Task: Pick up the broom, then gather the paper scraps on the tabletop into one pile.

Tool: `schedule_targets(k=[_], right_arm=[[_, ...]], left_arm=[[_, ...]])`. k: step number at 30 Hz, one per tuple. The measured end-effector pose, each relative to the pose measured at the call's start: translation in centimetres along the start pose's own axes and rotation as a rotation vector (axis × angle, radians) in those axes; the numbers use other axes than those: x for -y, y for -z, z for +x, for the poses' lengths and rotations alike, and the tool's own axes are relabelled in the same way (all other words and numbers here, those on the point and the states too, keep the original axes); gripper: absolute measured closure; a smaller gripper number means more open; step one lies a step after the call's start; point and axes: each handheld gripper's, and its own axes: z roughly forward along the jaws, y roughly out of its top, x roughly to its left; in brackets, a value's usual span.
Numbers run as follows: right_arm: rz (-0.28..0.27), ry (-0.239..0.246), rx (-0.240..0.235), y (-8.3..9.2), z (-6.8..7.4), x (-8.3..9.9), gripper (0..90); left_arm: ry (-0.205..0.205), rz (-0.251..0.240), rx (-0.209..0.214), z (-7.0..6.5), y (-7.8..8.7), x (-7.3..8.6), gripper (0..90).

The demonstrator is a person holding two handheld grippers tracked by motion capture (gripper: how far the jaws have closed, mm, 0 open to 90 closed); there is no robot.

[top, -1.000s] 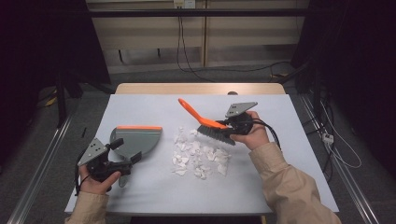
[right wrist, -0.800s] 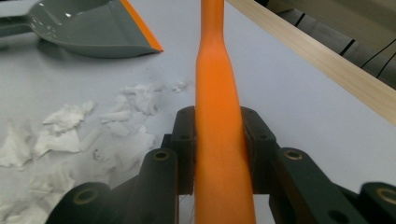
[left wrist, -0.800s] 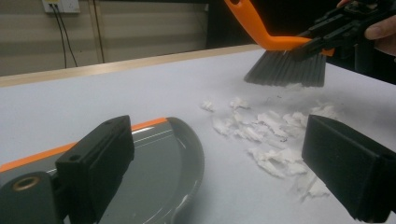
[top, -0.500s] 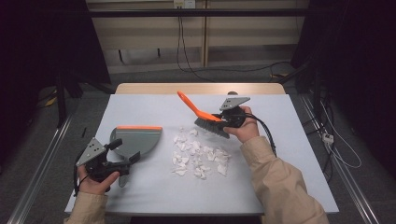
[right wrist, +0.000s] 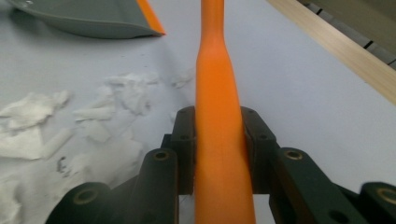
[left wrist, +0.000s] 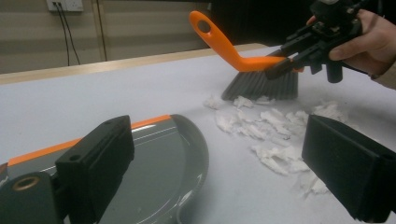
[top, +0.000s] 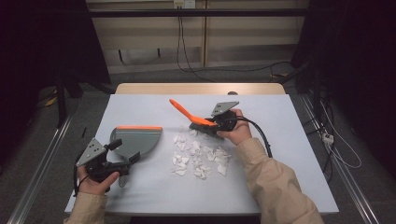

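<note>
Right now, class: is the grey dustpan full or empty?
Empty. The dustpan shows a bare grey inside; the paper scraps lie on the table beside it, by the brush.

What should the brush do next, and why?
Probably sweep toward the dustpan. The right tongs grip the orange brush, whose bristles rest on the table at the far edge of the paper scraps. The dustpan lies beside the pile, its handle in the left tongs, so a short stroke should push scraps toward it.
</note>
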Motion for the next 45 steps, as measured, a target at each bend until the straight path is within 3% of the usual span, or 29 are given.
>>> schedule_targets(k=[10, 16, 21, 29, 39, 45], right_arm=[[0.007, 0.041, -0.083, 1.7, 2.1, -0.1, 70.8], [-0.057, 0.008, -0.051, 3.4, 1.4, -0.7, 70.7], [-0.081, -0.029, -0.017, 3.5, 0.4, -0.7, 70.7], [-0.096, -0.04, 0.009, 1.8, -0.5, -1.6, 70.7], [-0.097, -0.011, 0.013, -2.2, -0.7, -3.1, 70.7], [-0.067, 0.038, -0.04, -4.8, -0.6, -3.3, 70.7]], left_arm=[[-0.001, -0.003, 0.007, -0.1, -0.1, 0.0, 8.9], [0.003, -0.004, 0.01, -0.1, 0.0, 0.0, 8.6], [0.008, -0.009, 0.011, -0.2, 0.0, 0.0, 8.4], [0.005, -0.007, 0.013, -0.2, 0.0, 0.0, 8.4], [0.016, -0.013, 0.0, 0.0, 0.2, 0.0, 8.4], [0.012, -0.006, -0.008, 0.0, 0.3, 0.1, 8.4]])
